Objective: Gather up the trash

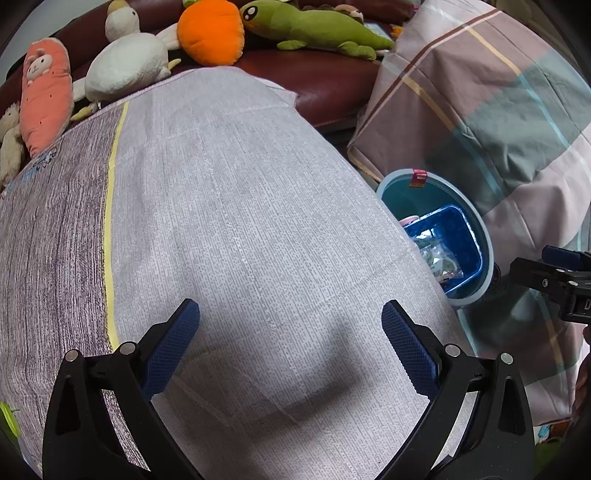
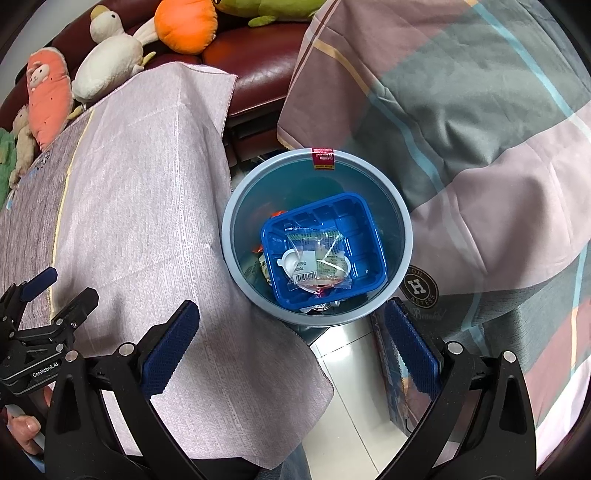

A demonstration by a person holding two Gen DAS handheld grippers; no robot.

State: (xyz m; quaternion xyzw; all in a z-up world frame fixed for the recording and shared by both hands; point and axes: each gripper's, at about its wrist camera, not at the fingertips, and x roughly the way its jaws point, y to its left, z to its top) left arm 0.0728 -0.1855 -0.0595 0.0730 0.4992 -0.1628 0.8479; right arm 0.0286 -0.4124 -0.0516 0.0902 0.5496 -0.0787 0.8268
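**Blue tray and crinkly wrapper already in the bin, both grippers empty**

Blue mesh pads sit nearest my lenses on both tools. My left gripper [image 1: 290, 343] hangs over the grey woven cloth [image 1: 240, 221] with its jaws spread wide and nothing between them. My right gripper [image 2: 291, 345] is equally wide apart and empty, poised above the near rim of the round bin [image 2: 406, 236], with pale floor tile [image 2: 343, 354] showing under it.

Just beyond the right pads, inside the bin, lies a blue plastic tray [image 2: 360, 236], tilted against the wall. On top of it rests a clear film wrapper [image 2: 317, 254] with a barcode label, and scraps of other packaging peek out below. So the trash I can see is in the bin, not on the cloth; I spot no loose piece left on the covered surface from either camera.

If I had to move these again, I judge the tray light and thin-walled, springy rather than stiff, best pinched across one raised edge, not the flat floor. The film looks weightless and slippery, likely to slide off the pads unless I bunch a fold of it first. Neither seems breakable.

Further off, a plaid quilt [image 2: 461, 110] crowds the bin's far side, and plush toys, among them an orange carrot [image 1: 210, 31], line the dark red sofa [image 1: 321, 85] at the back.
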